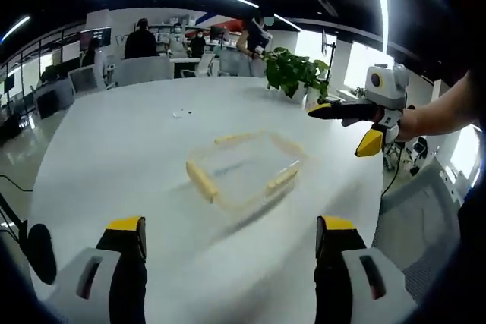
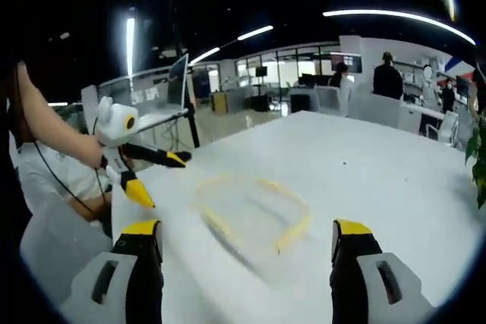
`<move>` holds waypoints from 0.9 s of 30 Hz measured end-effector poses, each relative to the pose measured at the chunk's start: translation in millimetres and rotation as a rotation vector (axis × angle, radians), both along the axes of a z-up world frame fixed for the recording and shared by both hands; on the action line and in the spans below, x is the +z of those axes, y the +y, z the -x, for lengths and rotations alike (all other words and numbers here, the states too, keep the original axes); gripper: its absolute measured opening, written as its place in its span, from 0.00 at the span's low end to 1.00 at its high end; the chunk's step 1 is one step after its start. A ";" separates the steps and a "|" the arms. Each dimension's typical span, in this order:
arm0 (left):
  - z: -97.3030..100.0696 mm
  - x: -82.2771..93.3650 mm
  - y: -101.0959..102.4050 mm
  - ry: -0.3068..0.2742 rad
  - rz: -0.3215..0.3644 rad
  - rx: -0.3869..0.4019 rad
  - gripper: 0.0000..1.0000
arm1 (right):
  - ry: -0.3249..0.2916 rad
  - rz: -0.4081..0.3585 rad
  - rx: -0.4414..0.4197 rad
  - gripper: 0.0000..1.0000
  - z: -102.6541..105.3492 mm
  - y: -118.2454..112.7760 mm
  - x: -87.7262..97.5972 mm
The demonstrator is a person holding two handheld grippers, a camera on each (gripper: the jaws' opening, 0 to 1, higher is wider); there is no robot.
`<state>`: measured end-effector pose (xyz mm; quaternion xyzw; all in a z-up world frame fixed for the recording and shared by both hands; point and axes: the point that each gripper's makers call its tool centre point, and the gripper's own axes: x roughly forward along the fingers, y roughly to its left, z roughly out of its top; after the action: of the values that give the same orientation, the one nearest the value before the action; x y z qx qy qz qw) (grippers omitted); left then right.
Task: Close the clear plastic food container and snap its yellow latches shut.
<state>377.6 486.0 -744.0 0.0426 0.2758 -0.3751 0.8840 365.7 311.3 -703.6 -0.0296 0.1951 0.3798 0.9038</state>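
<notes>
White table (image 1: pixel 114 149) at frame centre carries the clear container (image 1: pixel 244 170) with yellow latches (image 1: pixel 201 180); left gripper (image 1: pixel 231 237) and right gripper (image 2: pixel 247 237) fingers spread wide, holding nothing.

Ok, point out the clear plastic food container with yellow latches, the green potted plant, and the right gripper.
clear plastic food container (image 1: pixel 244 168): left gripper view, its transparent top.
green potted plant (image 1: pixel 296 72): left gripper view, leaves.
right gripper (image 1: pixel 339 128): left gripper view, between its yellow-tipped jaws.

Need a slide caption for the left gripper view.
Both grippers open, left gripper facing the clear container on the white table, right gripper hovering beyond.
</notes>
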 end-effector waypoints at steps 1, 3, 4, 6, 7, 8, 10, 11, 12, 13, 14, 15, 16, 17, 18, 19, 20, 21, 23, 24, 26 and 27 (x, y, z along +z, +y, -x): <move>0.4 1.8 1.0 -0.003 0.006 0.007 0.93 | -0.002 -0.002 -0.003 0.93 0.6 -1.5 0.8; 0.5 4.0 2.6 -0.012 0.011 0.019 0.93 | -0.006 -0.008 -0.010 0.93 0.9 -4.4 1.8; 0.4 4.6 3.0 -0.015 0.012 0.024 0.93 | -0.007 -0.010 -0.014 0.94 1.0 -5.4 2.2; -0.1 6.4 4.8 -0.023 0.021 0.041 0.93 | -0.007 -0.011 -0.020 0.94 1.4 -6.4 3.2; 0.2 7.1 4.2 -0.019 0.039 0.047 0.93 | -0.010 -0.019 -0.021 0.93 2.0 -6.4 4.7; 0.4 7.0 4.4 -0.018 0.042 0.052 0.93 | -0.012 -0.017 -0.021 0.93 2.4 -6.2 4.7; 1.7 7.8 4.9 -0.028 0.038 0.057 0.92 | -0.017 -0.011 -0.020 0.93 3.5 -6.7 4.1; 2.1 8.1 5.0 -0.029 0.040 0.059 0.92 | -0.014 -0.012 -0.022 0.93 4.3 -6.5 3.1; 2.8 7.8 5.8 -0.028 0.042 0.065 0.92 | -0.008 -0.016 -0.025 0.93 4.9 -6.7 2.1; 3.8 7.3 6.2 -0.030 0.043 0.067 0.92 | -0.006 -0.028 -0.034 0.93 5.3 -6.7 2.5; 5.6 6.1 7.0 -0.030 0.043 0.070 0.92 | -0.008 -0.033 -0.040 0.93 5.4 -7.1 3.3; 6.8 6.0 7.5 -0.030 0.045 0.072 0.92 | -0.009 -0.039 -0.045 0.93 5.6 -7.2 4.0; 8.1 7.2 8.6 -0.036 0.055 0.080 0.92 | -0.008 -0.054 -0.055 0.93 6.3 -7.3 5.0; 8.7 7.1 9.4 -0.035 0.058 0.085 0.92 | -0.008 -0.061 -0.062 0.93 6.6 -7.8 5.5; 9.3 6.3 10.9 -0.031 0.067 0.098 0.92 | -0.009 -0.069 -0.070 0.93 7.6 -8.7 6.1; 9.8 6.8 11.7 -0.031 0.077 0.105 0.92 | -0.009 -0.073 -0.074 0.93 8.7 -9.1 6.2; 11.0 8.0 12.4 -0.032 0.090 0.113 0.92 | -0.009 -0.079 -0.078 0.93 10.4 -9.6 6.5; 11.5 8.4 13.1 -0.031 0.099 0.121 0.92 | -0.010 -0.082 -0.083 0.93 11.6 -10.3 6.6; 13.1 9.0 14.2 -0.027 0.115 0.133 0.92 | -0.013 -0.106 -0.102 0.93 13.9 -12.7 8.5; 13.9 9.1 14.6 -0.027 0.120 0.136 0.92 | -0.014 -0.111 -0.105 0.92 14.5 -13.1 8.8; 16.6 8.8 15.1 -0.029 0.131 0.141 0.92 | -0.019 -0.121 -0.114 0.92 18.0 -14.9 8.7; 18.4 8.2 15.1 -0.027 0.136 0.141 0.92 | -0.015 -0.126 -0.118 0.92 19.7 -15.8 7.1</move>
<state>359.3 501.1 -735.8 -0.0319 0.2400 -0.3292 0.9127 346.0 295.5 -696.5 0.0360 0.1654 0.3371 0.9261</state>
